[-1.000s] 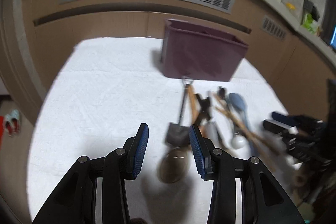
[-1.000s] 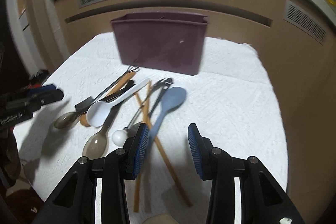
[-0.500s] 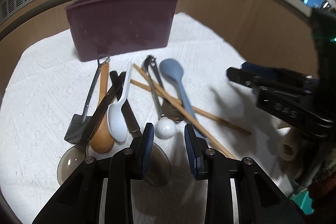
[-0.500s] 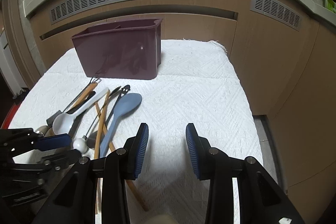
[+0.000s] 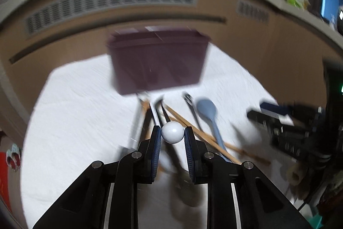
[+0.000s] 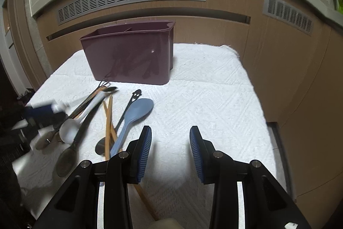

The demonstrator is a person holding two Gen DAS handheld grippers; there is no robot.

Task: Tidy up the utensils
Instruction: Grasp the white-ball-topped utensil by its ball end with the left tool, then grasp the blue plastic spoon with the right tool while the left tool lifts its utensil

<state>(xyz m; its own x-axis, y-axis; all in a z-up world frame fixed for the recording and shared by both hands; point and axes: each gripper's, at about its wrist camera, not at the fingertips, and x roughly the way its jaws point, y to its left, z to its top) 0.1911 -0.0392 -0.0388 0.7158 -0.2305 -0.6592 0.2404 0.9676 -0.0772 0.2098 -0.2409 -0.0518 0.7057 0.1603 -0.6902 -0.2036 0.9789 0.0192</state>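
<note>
Maroon bin point(image 6: 130, 57): you have nothing visible in it.
Left claw point(image 5: 172, 136): clamped on white ball-ended utensil point(image 5: 172, 132).
Right claw point(image 6: 170, 150): spread wide, holding nothing.
Pile point(image 6: 103, 115): remaining utensils lie on the white cloth point(image 6: 203, 89).
Progress: barely begun.

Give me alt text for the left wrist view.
Left gripper clamps a white ball-ended utensil above a utensil pile on a white cloth, with a maroon bin behind. The image is motion-blurred; the right gripper shows at right.

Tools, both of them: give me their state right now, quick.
Left tool: closed on the white ball at the end of a utensil.
Right tool: open, holding nothing.
</note>
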